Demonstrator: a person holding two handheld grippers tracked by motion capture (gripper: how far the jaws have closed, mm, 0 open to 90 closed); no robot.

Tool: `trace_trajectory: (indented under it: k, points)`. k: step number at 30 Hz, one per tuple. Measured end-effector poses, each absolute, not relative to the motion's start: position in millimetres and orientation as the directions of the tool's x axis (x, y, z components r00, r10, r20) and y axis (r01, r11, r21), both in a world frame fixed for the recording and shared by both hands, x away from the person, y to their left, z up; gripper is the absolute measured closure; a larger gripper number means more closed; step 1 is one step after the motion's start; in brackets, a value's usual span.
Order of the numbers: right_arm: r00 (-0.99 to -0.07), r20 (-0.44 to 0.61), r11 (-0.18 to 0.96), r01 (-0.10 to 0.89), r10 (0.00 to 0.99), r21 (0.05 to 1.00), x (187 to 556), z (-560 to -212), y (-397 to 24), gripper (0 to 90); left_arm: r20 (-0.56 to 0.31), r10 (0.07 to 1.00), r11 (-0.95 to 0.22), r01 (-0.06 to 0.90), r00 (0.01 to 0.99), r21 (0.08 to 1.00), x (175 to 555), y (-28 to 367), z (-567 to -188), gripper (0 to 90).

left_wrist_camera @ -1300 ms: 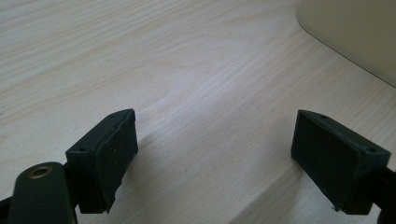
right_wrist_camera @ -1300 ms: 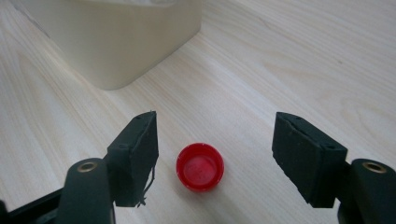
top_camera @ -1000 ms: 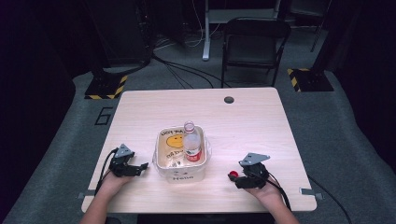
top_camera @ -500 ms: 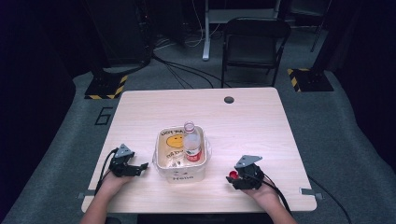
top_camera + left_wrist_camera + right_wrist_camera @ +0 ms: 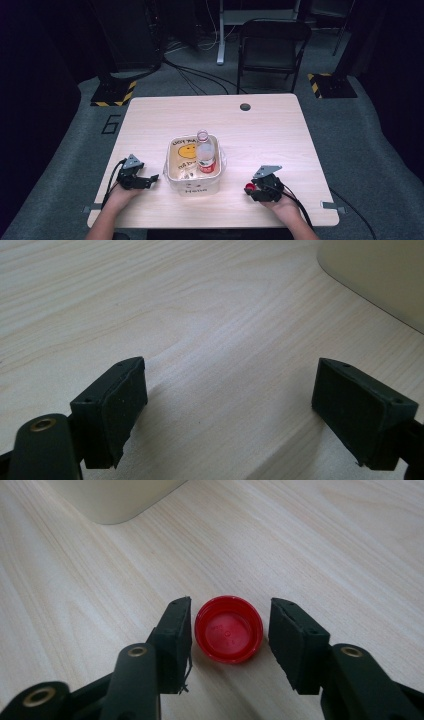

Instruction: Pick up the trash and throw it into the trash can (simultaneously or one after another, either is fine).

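Bracketing a red cap [image 5: 229, 629] that lies open side up on the table [image 5: 270, 125], the right gripper [image 5: 230, 630] has just been closing its jaws; narrow gaps remain on both sides. A cream tub [image 5: 192, 189] holding an uncapped bottle [image 5: 204, 152] stands nearby toward the left gripper [image 5: 230, 405], whose jaws gape wide over bare wood just beside the tub.

Right gripper [image 5: 230, 630] low over pale wooden table [image 5: 325, 540]; jaws have just been closing, now flank a red bottle cap [image 5: 229, 629] lying open side up on the wood; left pad touching or nearly so, thin gap at right pad; cream container corner [image 5: 112, 497] at upper left, well apart from cap.
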State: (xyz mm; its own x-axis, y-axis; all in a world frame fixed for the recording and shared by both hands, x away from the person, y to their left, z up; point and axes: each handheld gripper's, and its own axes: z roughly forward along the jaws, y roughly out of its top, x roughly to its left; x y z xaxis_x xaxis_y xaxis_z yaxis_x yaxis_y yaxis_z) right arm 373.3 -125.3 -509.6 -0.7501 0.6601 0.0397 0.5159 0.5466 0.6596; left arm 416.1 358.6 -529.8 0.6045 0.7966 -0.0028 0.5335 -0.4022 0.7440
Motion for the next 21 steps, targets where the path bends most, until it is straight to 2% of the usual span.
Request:
trace_trajectory:
  k: [3,21]
  points:
    - [-0.752,0.044,0.548,0.519,0.658,0.656,374,-510,-125,57.2,-0.003,0.797,-0.402,0.533,0.605,0.744,416,359,-530,14.4]
    - [-0.755,0.047,0.532,0.502,0.654,0.682,368,-496,-122,57.5,-0.002,0.797,-0.402,0.533,0.605,0.744,416,359,-530,14.4]
